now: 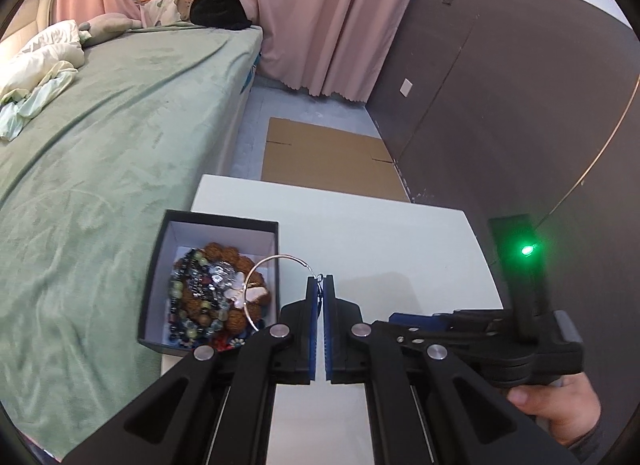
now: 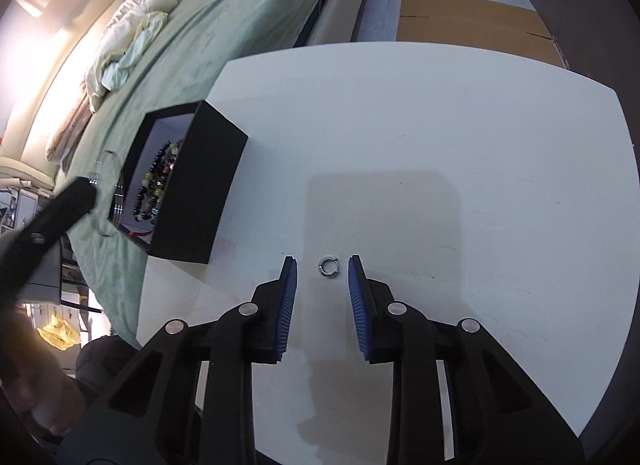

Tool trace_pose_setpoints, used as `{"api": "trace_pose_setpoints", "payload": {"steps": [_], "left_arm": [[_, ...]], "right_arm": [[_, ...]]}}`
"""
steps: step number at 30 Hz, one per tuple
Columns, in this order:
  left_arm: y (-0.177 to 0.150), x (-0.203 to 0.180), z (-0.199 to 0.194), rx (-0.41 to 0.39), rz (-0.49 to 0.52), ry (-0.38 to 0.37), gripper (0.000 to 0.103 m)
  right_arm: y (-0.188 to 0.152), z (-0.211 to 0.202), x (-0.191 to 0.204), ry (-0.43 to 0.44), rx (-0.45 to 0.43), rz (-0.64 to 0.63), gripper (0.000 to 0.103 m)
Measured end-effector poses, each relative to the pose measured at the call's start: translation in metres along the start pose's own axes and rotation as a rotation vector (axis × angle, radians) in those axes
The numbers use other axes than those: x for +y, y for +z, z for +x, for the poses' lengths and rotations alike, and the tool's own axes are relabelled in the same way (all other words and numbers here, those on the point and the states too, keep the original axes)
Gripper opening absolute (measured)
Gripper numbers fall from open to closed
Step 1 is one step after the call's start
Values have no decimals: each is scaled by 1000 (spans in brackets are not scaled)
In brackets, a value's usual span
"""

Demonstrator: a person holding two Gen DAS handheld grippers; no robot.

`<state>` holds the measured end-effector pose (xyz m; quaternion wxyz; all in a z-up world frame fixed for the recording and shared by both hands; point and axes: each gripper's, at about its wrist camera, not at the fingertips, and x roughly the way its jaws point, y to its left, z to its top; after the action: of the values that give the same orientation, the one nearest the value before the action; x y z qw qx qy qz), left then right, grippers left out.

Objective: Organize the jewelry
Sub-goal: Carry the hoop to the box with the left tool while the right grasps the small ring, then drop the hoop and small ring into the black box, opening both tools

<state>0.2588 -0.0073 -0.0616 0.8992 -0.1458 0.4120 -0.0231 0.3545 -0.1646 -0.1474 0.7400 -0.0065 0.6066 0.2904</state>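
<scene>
My left gripper point(image 1: 320, 278) is shut on a thin silver hoop point(image 1: 280, 256), pinching it at its clasp. The hoop hangs leftward over the open black box point(image 1: 224, 221), which holds several bead bracelets point(image 1: 208, 293). In the right wrist view my right gripper point(image 2: 322, 265) points down at the white table point(image 2: 440, 145). A small silver ring point(image 2: 329, 266) lies flat between its blue pads point(image 2: 289, 297), and neither pad touches it. The black box point(image 2: 200, 185) stands to the left at the table's edge, with the left gripper point(image 2: 76, 197) blurred beyond it.
A bed with a green cover point(image 1: 100, 145) runs along the table's left side. Flat cardboard point(image 1: 328, 157) lies on the floor past the table's far edge. A dark wall panel point(image 1: 500, 105) is on the right. A hand point(image 1: 560, 409) holds the right gripper's handle.
</scene>
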Motion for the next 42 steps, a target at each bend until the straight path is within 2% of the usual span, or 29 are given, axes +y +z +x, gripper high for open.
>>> {"api": "trace_pose_setpoints", "payload": {"steps": [6, 9, 13, 14, 19, 29, 30, 32, 33, 34, 38, 40, 42], "left_arm": [[4, 11, -16, -21, -18, 1, 0], [7, 16, -24, -34, -25, 4, 0], [12, 23, -32, -52, -32, 14, 0], [13, 25, -33, -54, -34, 17, 0], [18, 35, -30, -54, -53, 22, 0], [24, 54, -16, -29, -109, 32, 3], [23, 56, -15, -24, -108, 35, 5], [21, 61, -16, -21, -118, 34, 26], [20, 64, -18, -29, -125, 37, 46], [19, 68, -23, -49, -131, 48, 55], [17, 76, -34, -68, -130, 66, 66], [14, 80, -41, -83, -123, 82, 81], [10, 83, -47, -97, -112, 92, 92]], "right_arm": [[3, 15, 10, -55, 22, -24, 26], [3, 21, 21, -120, 22, -67, 25], [-1, 27, 33, -241, 17, -138, 13], [-1, 27, 34, -249, 16, -145, 12], [2, 20, 32, -237, -17, -135, 12], [12, -22, 40, -111, -157, -95, 12], [14, -27, 44, -91, -178, -99, 12], [15, -33, 49, -70, -206, -100, 12], [16, -37, 52, -50, -223, -96, 12], [17, -40, 54, -28, -237, -92, 12], [20, -50, 62, 20, -287, -92, 12], [23, -53, 68, 58, -303, -88, 12], [25, -54, 75, 80, -309, -97, 12]]}}
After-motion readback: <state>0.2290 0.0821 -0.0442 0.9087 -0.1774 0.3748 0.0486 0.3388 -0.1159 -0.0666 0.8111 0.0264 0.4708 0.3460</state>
